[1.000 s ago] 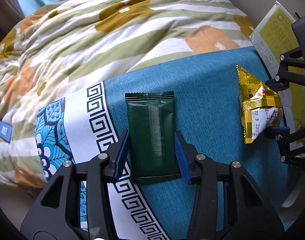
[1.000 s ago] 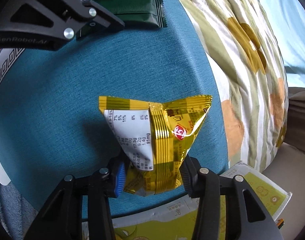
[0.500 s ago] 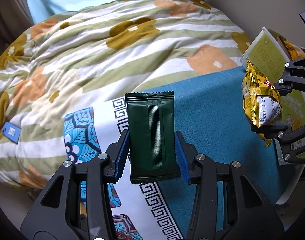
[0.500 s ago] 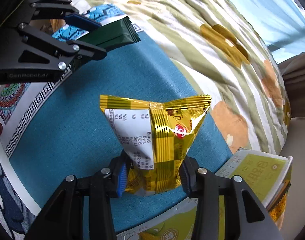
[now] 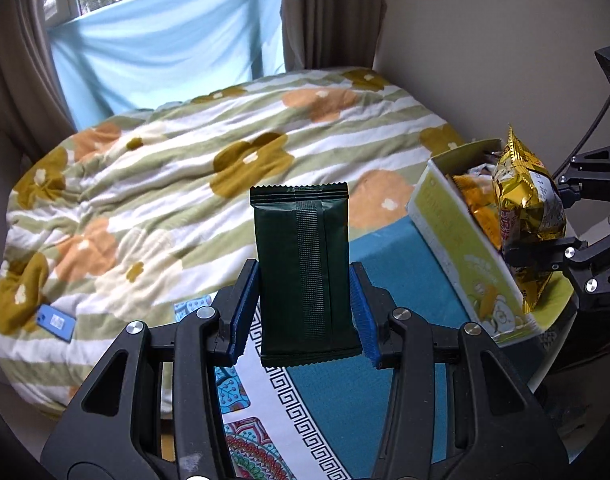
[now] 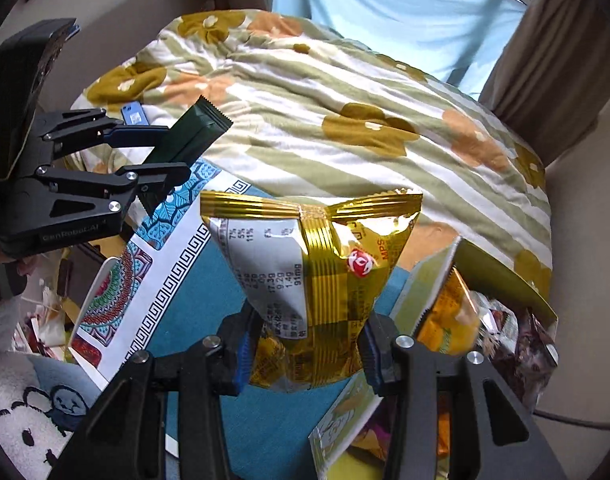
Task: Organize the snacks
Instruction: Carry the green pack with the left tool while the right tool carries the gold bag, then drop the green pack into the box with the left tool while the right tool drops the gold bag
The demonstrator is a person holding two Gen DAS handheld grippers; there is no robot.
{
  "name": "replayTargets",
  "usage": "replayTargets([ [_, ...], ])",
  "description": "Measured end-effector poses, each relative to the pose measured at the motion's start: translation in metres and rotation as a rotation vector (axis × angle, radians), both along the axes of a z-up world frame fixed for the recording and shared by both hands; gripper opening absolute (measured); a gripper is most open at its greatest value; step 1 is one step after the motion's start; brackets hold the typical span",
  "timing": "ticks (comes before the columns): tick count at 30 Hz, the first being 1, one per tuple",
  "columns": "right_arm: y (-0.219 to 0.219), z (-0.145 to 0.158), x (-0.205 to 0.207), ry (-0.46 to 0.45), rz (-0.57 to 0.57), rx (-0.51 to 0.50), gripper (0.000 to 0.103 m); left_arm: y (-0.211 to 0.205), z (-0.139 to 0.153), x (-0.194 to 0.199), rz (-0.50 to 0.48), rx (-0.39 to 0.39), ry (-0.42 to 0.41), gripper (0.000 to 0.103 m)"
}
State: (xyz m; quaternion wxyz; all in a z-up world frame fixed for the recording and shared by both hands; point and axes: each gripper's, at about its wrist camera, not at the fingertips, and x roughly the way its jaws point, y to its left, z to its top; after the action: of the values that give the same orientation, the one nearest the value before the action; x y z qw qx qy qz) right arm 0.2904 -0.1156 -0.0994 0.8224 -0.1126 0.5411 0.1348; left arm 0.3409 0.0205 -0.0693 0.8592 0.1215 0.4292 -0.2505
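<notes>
Floral quilt [image 5: 193, 184] on bed; blue curtain [image 5: 169, 48] at daylit window; possibly beige walls.

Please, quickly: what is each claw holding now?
Left claw: closed on the dark green packet.
Right claw: closed on the gold snack bag.
</notes>
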Motion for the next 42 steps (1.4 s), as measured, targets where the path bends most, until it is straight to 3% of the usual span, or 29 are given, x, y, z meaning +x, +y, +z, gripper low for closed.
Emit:
replayTargets([
  [5,-0.049,0.04,-0.024,-0.053,-0.095,0.048,0.04,-0.047,0.032,-0.027,-0.058,-0.042,-0.042,0.041],
  [9,-0.095,0.052,-0.05,-0.088,-0.157,0.04,0.04,-0.099,0.036,-0.05,-0.102,-0.081,-0.03,0.041],
  [15,-0.163,0.053,-0.081,-0.101,-0.199,0.034,0.04,-0.192,0.013,-0.083,-0.125,-0.121,0.078,0.041],
  [22,-0.225,0.029,-0.109,-0.103,-0.196,-0.006,0.04,-0.262,-0.043,-0.106,-0.06,-0.074,0.173,0.041],
  [25,-0.242,0.015,-0.115,-0.094,-0.179,0.028,0.04,-0.27,-0.06,-0.113,0.004,-0.033,0.185,0.045],
  [27,-0.249,0.007,-0.117,-0.083,-0.172,0.045,0.04,-0.268,-0.068,-0.115,0.063,-0.002,0.195,0.061],
  [29,-0.254,-0.001,-0.119,-0.073,-0.156,0.057,0.04,-0.261,-0.068,-0.118,0.096,-0.015,0.187,0.092],
  [36,-0.263,-0.004,-0.125,-0.092,-0.161,0.091,0.04,-0.24,-0.044,-0.123,0.117,0.011,0.122,0.095],
  [42,-0.271,-0.018,-0.117,-0.043,-0.21,0.104,0.04,-0.227,-0.038,-0.123,0.15,0.003,0.11,0.095],
])
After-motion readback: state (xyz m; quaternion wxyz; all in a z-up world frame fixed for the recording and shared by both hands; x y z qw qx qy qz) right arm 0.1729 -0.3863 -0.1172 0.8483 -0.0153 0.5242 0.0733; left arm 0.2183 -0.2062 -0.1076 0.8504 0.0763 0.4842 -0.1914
